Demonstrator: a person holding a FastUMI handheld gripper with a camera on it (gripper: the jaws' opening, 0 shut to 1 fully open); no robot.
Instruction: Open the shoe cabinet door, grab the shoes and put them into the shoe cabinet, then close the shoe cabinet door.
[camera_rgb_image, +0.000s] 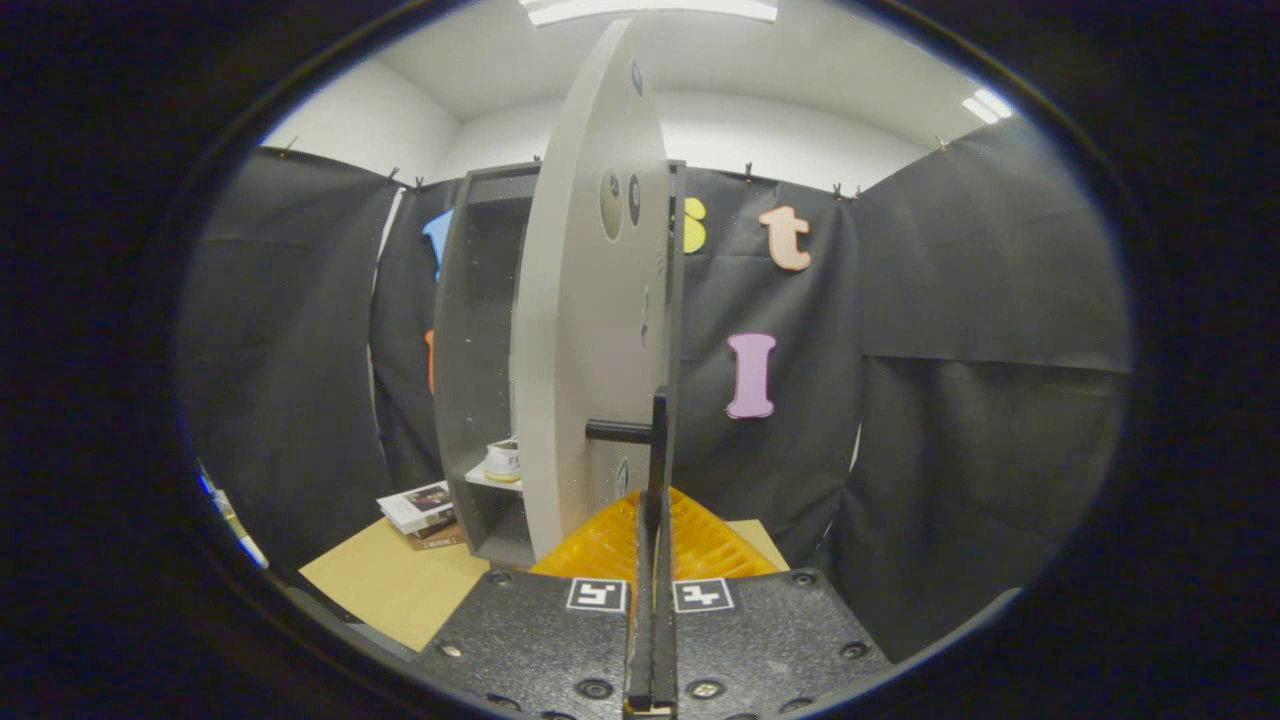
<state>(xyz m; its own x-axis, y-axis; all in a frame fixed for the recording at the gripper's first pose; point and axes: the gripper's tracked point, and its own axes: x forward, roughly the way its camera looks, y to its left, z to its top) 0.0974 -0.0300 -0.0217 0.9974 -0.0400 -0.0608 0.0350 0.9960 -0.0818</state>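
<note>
Just ahead of the gripper (652, 510), the cabinet door (580, 330) stands edge-on to you, swung out from the shoe cabinet (470, 380), whose open shelves sit to its left. Your fingers are clenched nearly together on the door handle (640, 432), a dark bar on a short post off the door's face, so I read it as a real grasp on the bar. A shoe (503, 460) already rests on a lower shelf, so my call is you're on the closing leg. Swing the door along its hinge arc, not straight across; let the wrist rotate with the panel so the bar doesn't twist out of the pads. Keep the pull on the bar's mid-length and slow down near the frame so it doesn't slam or bounce. Check that the shoe clears the shelf lip; from here I can't tell. The door is a flat, rigid, matte grey panel with a few round holes up high, probably laminated board, stiff and fairly light. The handle looks like smooth metal, thin, slippery if grip loosens. The cabinet is the same grey board, square-edged. It stands on a tan table (400, 585) with a smooth surface, with a stack of books (420, 512) near left of its base.
</note>
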